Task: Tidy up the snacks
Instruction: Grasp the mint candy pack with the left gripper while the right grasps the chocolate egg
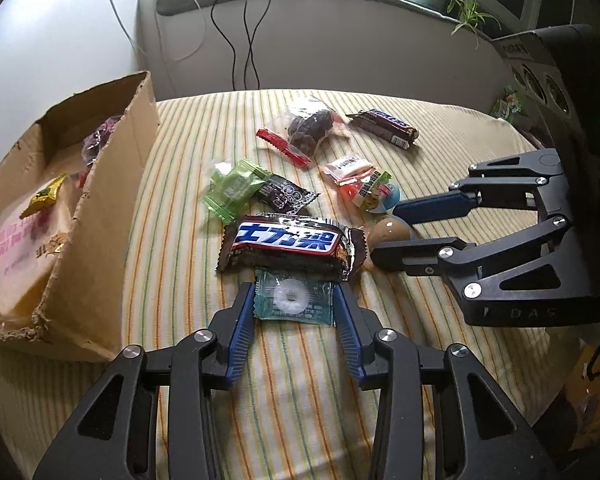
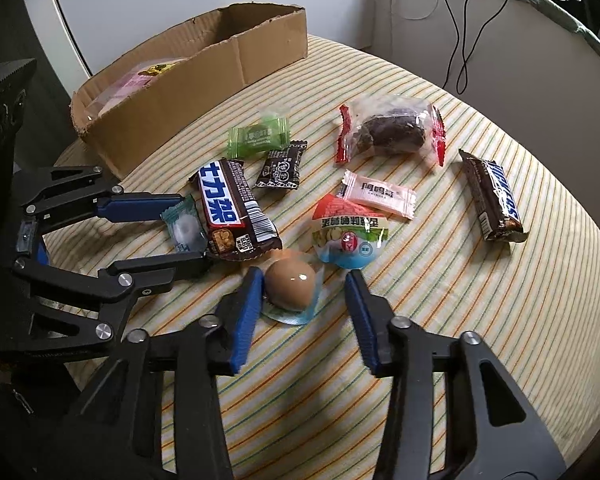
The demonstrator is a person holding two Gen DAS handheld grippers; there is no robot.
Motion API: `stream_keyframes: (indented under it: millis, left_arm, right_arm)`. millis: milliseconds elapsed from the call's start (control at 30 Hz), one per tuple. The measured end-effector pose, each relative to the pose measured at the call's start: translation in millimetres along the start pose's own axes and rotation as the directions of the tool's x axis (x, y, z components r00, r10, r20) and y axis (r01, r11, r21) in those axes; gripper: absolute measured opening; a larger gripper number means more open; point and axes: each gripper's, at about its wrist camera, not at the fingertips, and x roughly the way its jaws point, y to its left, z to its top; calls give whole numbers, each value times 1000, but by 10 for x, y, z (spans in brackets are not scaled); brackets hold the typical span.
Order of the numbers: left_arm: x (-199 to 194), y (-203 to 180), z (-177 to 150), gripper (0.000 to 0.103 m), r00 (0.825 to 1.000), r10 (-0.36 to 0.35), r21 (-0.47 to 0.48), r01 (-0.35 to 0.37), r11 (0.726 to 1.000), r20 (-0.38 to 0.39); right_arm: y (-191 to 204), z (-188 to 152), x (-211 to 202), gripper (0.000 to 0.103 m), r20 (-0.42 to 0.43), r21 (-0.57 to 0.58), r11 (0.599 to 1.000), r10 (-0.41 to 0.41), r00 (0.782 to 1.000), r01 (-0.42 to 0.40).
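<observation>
A teal-wrapped ring mint (image 1: 294,300) lies on the striped cloth, just in front of a brown chocolate bar (image 1: 288,244). My left gripper (image 1: 294,290) has both blue pads against the wrapper's side edges, shut on it; the right wrist view shows this left gripper (image 2: 192,229) around the mint (image 2: 184,228). A brown egg in clear wrap (image 2: 290,284) sits between the fingers of my right gripper (image 2: 302,278). The left pad touches the wrap, while the right pad stands apart from it, so that gripper is open. A cardboard box (image 1: 112,184) with snacks inside stands on the left.
Loose on the cloth are a green candy (image 1: 232,188), a black candy (image 1: 284,198), a pink packet (image 2: 376,194), a colourful egg pack (image 2: 350,236), a dark fruit bag (image 2: 392,132) and a Snickers bar (image 2: 496,200). The round table's edge curves close on the right. Cables hang behind.
</observation>
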Motion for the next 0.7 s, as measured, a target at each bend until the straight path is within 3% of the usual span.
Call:
stream_keyframes:
  millis: [67, 700]
  left_arm:
    - [-16, 21, -5, 34, 1000, -5, -10, 5, 1000, 2]
    - [-200, 34, -45, 33, 999, -17, -37, 18, 999, 40]
  right_arm:
    - [6, 12, 6, 30, -4, -1, 1000, 5, 1000, -5]
    - [-41, -142, -215, 28, 18, 24, 1000, -17, 1000, 17]
